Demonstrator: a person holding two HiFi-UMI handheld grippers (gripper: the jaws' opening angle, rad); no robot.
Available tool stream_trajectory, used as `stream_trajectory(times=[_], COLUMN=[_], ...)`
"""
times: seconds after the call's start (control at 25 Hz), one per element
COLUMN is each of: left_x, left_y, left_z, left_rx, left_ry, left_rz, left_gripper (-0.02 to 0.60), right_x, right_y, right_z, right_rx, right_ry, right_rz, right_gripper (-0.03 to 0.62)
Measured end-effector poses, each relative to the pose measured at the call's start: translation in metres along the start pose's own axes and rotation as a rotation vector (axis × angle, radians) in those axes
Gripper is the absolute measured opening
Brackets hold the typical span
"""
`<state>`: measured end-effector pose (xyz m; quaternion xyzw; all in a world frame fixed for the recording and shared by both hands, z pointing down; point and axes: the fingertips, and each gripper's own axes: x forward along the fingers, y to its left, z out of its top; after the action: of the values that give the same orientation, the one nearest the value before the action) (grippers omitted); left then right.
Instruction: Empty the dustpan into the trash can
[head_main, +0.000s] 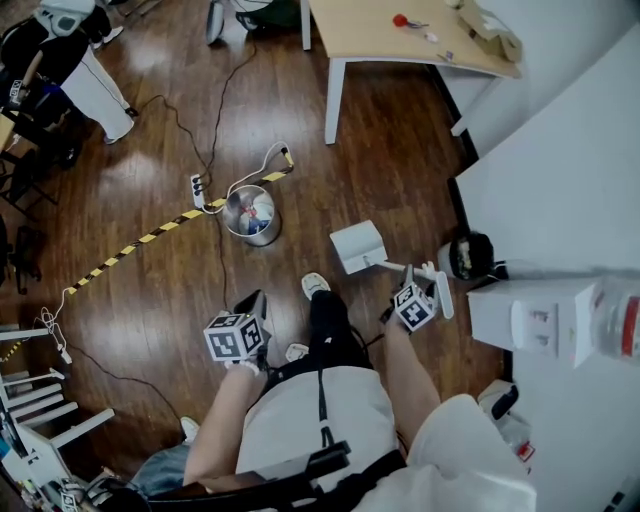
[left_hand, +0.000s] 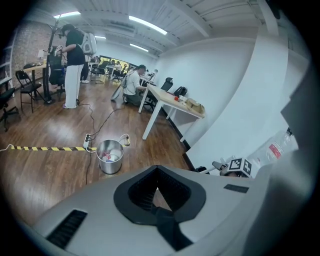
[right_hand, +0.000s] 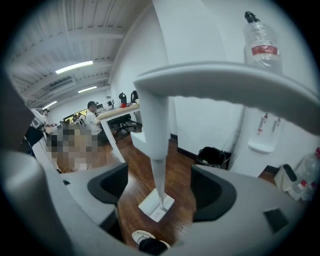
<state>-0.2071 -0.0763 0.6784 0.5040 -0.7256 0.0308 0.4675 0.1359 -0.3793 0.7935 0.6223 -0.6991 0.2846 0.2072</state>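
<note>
A white long-handled dustpan (head_main: 358, 247) stands on the wood floor just ahead of the person's feet. Its handle (right_hand: 157, 130) rises between the jaws of my right gripper (right_hand: 159, 187), which stand wide open and clear of it on both sides; the pan (right_hand: 156, 206) rests on the floor below. In the head view the right gripper (head_main: 420, 278) is at the handle's top end. The round metal trash can (head_main: 250, 213) stands to the left of the dustpan with some rubbish inside it. My left gripper (head_main: 252, 305) hangs shut and empty, pointing toward the trash can (left_hand: 110, 156).
A power strip (head_main: 197, 188), cables and yellow-black tape (head_main: 150, 238) lie on the floor by the can. A small black bin (head_main: 470, 255) sits by the white counter (head_main: 560, 200) on the right. A white table (head_main: 400, 40) stands beyond. People stand far off.
</note>
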Motion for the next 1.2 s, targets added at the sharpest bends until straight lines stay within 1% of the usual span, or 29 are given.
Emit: stream_trajectory(times=[0.08,0.16,0.24,0.28,0.36,0.4,0.44,0.52,0.56,0.6,0.68,0.76,0.88,0.96,1.08,1.2], left_x=[-0.006,-0.013,-0.022,-0.029,-0.048,-0.059,-0.069,-0.088,-0.096,-0.104,-0.118,-0.132,-0.147,-0.156,-0.167,-0.175], left_y=[0.003,0.005,0.007,0.009,0.015,0.017,0.019,0.021,0.021,0.02,0.018,0.017,0.011,-0.004,-0.042,-0.085], left_z=[0.0,-0.001,-0.003,-0.004,-0.005,-0.006,-0.009,-0.016,-0.02,-0.022,-0.025,-0.029,-0.034,-0.037,-0.046,-0.065], left_rx=[-0.007,-0.009,-0.01,-0.013,-0.027,-0.037,-0.047,-0.069,-0.08,-0.092,-0.113,-0.128,-0.139,-0.133,-0.099,-0.064], left_ry=[-0.02,-0.042,-0.071,-0.09,-0.133,-0.153,-0.17,-0.201,-0.218,-0.236,-0.274,-0.308,-0.353,-0.382,-0.41,-0.408], left_rz=[0.006,0.01,0.015,0.017,0.021,0.023,0.025,0.033,0.038,0.043,0.051,0.058,0.062,0.056,0.031,-0.004], left_gripper=[-0.012,-0.012,-0.012,-0.012,-0.012,-0.012,-0.012,-0.012,-0.012,-0.012,-0.012,-0.012,-0.012,-0.012,-0.012,-0.012], right_x=[-0.01,-0.019,-0.027,-0.034,-0.058,-0.074,-0.09,-0.123,-0.138,-0.151,-0.176,-0.205,-0.245,-0.275,-0.327,-0.36], right_y=[-0.005,-0.004,0.012,0.031,0.088,0.118,0.144,0.183,0.198,0.212,0.233,0.248,0.252,0.243,0.213,0.172], right_z=[-0.014,-0.029,-0.044,-0.051,-0.062,-0.066,-0.067,-0.061,-0.056,-0.052,-0.046,-0.041,-0.039,-0.031,-0.014,-0.001], right_rx=[0.001,-0.017,-0.048,-0.07,-0.144,-0.195,-0.248,-0.354,-0.405,-0.447,-0.494,-0.513,-0.551,-0.578,-0.601,-0.604], right_ry=[0.03,0.064,0.101,0.123,0.173,0.192,0.201,0.182,0.16,0.142,0.133,0.143,0.157,0.146,0.109,0.061], right_rz=[0.001,0.023,0.09,0.154,0.33,0.417,0.489,0.591,0.633,0.677,0.77,0.851,0.939,0.987,1.054,1.07], right_gripper=[0.422,0.422,0.42,0.418,0.342,0.275,0.228,0.132,0.059,0.0,-0.002,-0.002,-0.002,-0.002,-0.002,-0.002])
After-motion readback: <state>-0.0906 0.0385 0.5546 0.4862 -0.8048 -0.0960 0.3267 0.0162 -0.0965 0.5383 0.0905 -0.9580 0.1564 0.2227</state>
